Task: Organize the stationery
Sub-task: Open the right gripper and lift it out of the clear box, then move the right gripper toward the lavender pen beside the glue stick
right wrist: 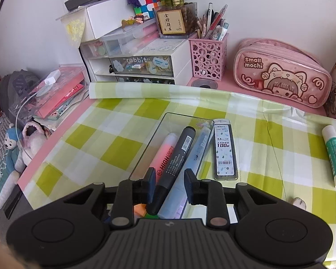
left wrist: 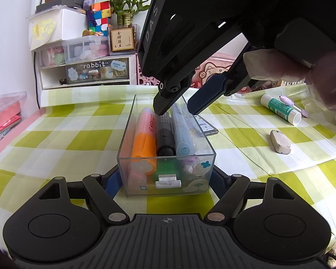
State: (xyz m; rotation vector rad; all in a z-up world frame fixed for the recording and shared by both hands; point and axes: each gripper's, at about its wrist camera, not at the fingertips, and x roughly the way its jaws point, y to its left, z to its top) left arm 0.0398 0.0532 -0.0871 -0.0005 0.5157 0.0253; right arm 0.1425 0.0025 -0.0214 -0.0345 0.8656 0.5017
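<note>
A clear plastic box (left wrist: 126,139) stands on the green checked cloth. My left gripper (left wrist: 165,179) is shut on its near end, a blue pad on each side wall. In the box lie an orange highlighter (left wrist: 144,139), a black marker (left wrist: 165,136) and a light blue pen (left wrist: 183,134). My right gripper (left wrist: 178,108) reaches down from the upper right over the far part of the box. In the right wrist view the right gripper (right wrist: 170,186) is open, the black marker (right wrist: 181,150) lies between its pads, close to the left pad and clear of the right.
Right of the box lie a pencil lead case (right wrist: 225,150), a glue stick (left wrist: 281,108), a small purple pen (left wrist: 289,102) and a worn eraser (left wrist: 280,144). A pink pencil case (right wrist: 280,74), a pink pen holder (right wrist: 209,58) and a drawer organiser (right wrist: 141,65) line the back wall.
</note>
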